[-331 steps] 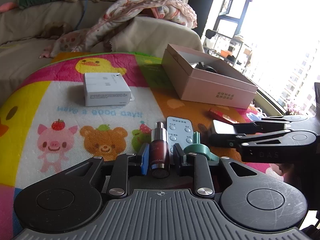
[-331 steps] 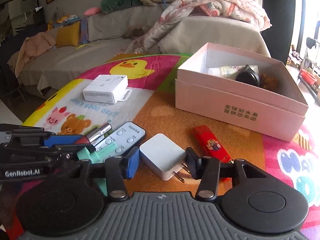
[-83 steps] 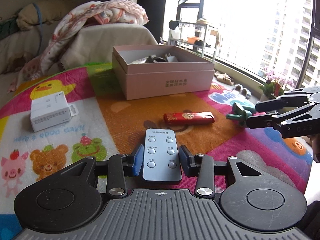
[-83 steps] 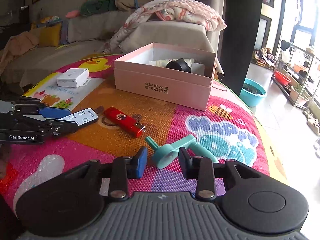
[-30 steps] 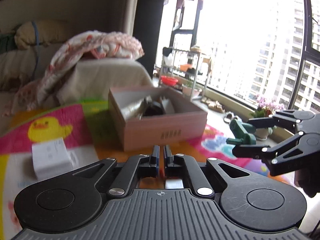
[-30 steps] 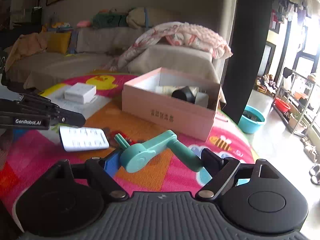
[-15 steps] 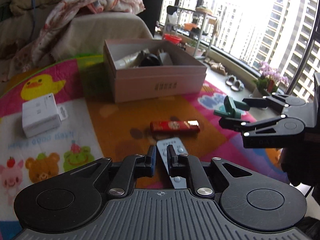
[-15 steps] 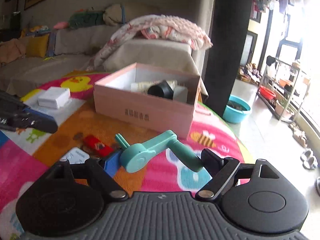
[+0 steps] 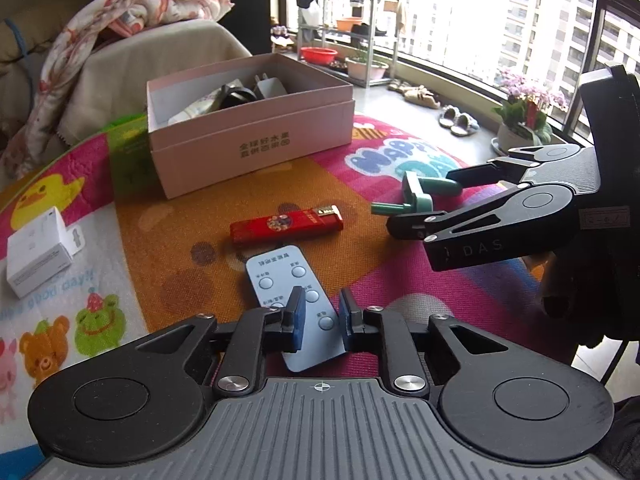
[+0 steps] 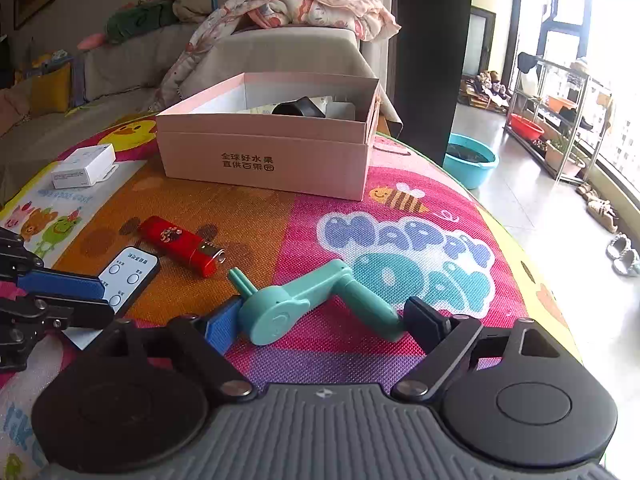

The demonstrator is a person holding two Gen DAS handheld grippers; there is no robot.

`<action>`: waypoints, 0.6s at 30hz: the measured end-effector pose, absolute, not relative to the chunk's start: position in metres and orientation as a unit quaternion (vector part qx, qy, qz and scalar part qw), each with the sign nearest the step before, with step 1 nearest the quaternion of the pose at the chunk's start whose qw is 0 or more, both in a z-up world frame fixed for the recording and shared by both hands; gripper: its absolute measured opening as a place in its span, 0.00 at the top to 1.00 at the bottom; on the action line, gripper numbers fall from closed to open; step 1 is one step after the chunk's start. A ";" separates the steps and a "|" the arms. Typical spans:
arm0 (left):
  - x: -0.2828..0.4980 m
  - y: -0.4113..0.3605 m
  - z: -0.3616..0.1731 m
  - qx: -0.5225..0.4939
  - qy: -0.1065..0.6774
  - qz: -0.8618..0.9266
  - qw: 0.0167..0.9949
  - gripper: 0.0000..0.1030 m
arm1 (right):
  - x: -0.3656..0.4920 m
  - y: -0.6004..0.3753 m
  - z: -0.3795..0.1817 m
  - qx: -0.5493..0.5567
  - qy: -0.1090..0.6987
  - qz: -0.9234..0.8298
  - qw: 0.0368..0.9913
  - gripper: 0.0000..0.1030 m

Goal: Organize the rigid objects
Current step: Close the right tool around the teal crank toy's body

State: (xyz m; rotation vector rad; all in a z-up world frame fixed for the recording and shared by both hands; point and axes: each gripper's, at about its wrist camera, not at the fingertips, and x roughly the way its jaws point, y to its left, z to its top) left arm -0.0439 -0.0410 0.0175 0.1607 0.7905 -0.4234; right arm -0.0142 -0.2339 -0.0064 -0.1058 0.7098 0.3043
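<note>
Now the left gripper [image 9: 320, 310] is hovering at the near edge of the bench, over the white remote [image 9: 280, 270]. Its jaws are standing a little apart above the remote's near end, not pinching it. Half a second ago those jaws were nearly closed on the remote, and a second ago both tools were up in the air; the remote now appears to be lying flat on the play mat [image 9: 400, 264] again.

Toward the right edge, the right gripper [image 10: 324, 322] is spreading wide around the teal crank handle [image 10: 276, 316], one pad against its round hub and the other against the end of its arm. That grasp is looking the same as a second ago, only lower, with the handle now at or just above the mat; contact with the mat cannot be told.

Just beyond the remote, the red lighter [image 9: 286, 222] is lying untouched near the middle of the bench. A small white carton [image 9: 36, 248] is sitting apart by the left edge.

At the far edge the open pink box [image 9: 256, 140] is waiting, already holding a white charger [image 9: 270, 88] and other items. Judging by that, the lift toward the box is looking interrupted: four loose things are remaining outside it, and the remote probably needs a fresh grasp.
</note>
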 end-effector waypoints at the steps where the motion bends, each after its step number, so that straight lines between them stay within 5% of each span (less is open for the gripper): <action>1: -0.044 -0.042 0.017 0.077 0.382 -0.210 0.897 0.67 | -0.014 -0.234 -0.006 -0.052 0.346 0.148 0.925 0.16; 5: -0.048 -0.049 0.016 0.083 0.378 -0.227 0.893 0.49 | -0.014 -0.234 -0.006 -0.051 0.346 0.148 0.925 0.16; 12: -0.053 -0.047 0.013 0.133 0.349 -0.169 0.912 0.52 | -0.014 -0.234 -0.007 -0.051 0.346 0.148 0.925 0.16; 18: -0.041 -0.029 0.010 0.068 0.376 -0.170 0.908 0.51 | -0.014 -0.234 -0.007 -0.051 0.346 0.148 0.925 0.15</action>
